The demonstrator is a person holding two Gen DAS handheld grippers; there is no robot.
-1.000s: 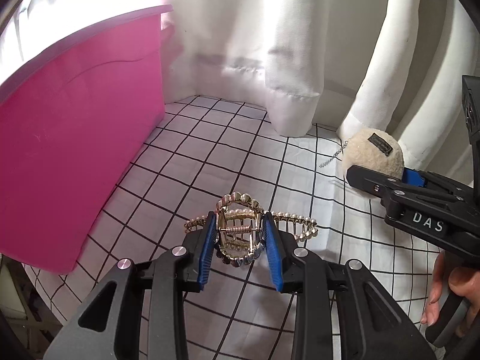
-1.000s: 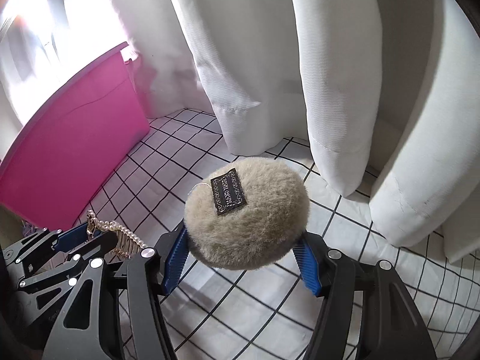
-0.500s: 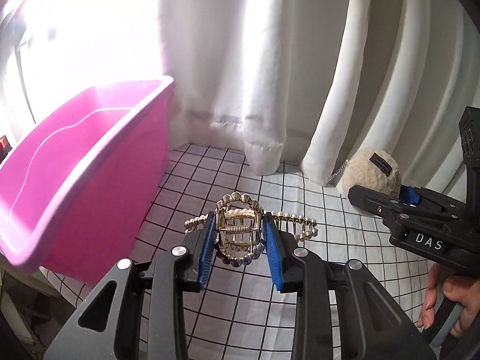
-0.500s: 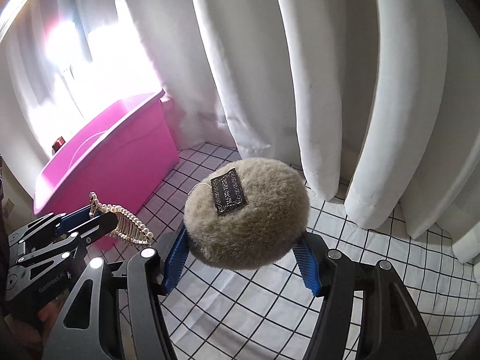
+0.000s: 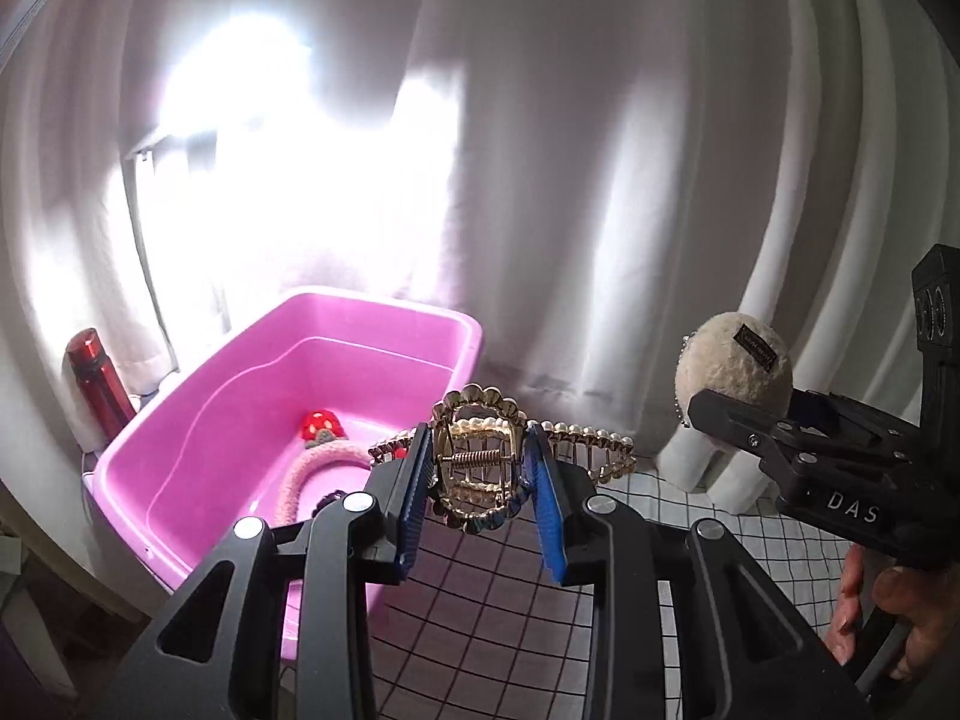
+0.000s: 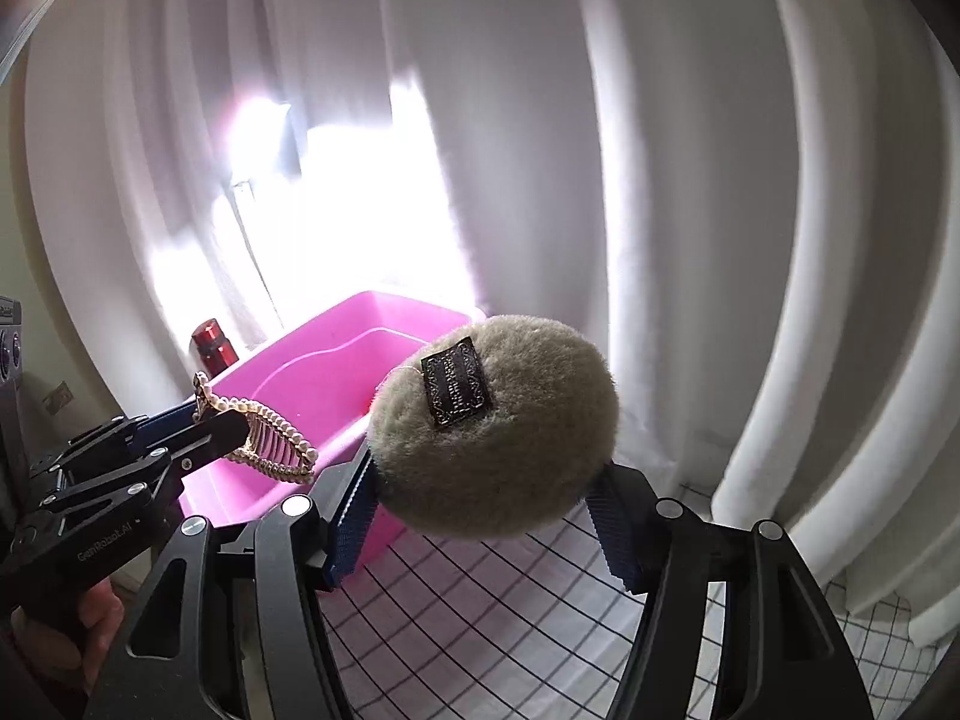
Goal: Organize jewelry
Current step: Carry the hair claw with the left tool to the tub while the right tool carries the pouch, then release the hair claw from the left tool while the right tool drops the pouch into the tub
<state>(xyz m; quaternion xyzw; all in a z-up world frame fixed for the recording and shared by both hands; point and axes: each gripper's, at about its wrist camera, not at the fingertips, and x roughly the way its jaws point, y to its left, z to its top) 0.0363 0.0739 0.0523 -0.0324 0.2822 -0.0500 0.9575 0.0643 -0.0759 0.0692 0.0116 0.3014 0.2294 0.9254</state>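
My left gripper [image 5: 480,468] is shut on a gold hair claw clip [image 5: 480,462] studded with pearls, held in the air above the checked cloth. The same clip [image 6: 264,432] shows at the left of the right wrist view, in front of the pink tub. My right gripper [image 6: 486,480] is shut on a fluffy beige pompom [image 6: 492,432] with a dark label; the pompom [image 5: 732,366] also appears at the right of the left wrist view. The pink plastic tub [image 5: 180,450] stands to the left, holding a pink fuzzy headband [image 5: 306,474] with a red mushroom charm [image 5: 321,423].
A white cloth with a black grid [image 5: 690,516] covers the surface below. White curtains [image 6: 690,180] hang close behind, with bright window light at the left. A red bottle [image 5: 99,378] stands behind the tub. A person's hand [image 5: 900,612] holds the right gripper's handle.
Both grippers have risen with their loads, so the tub's inside, the headband and the red bottle have come into view. Neither grip has changed.
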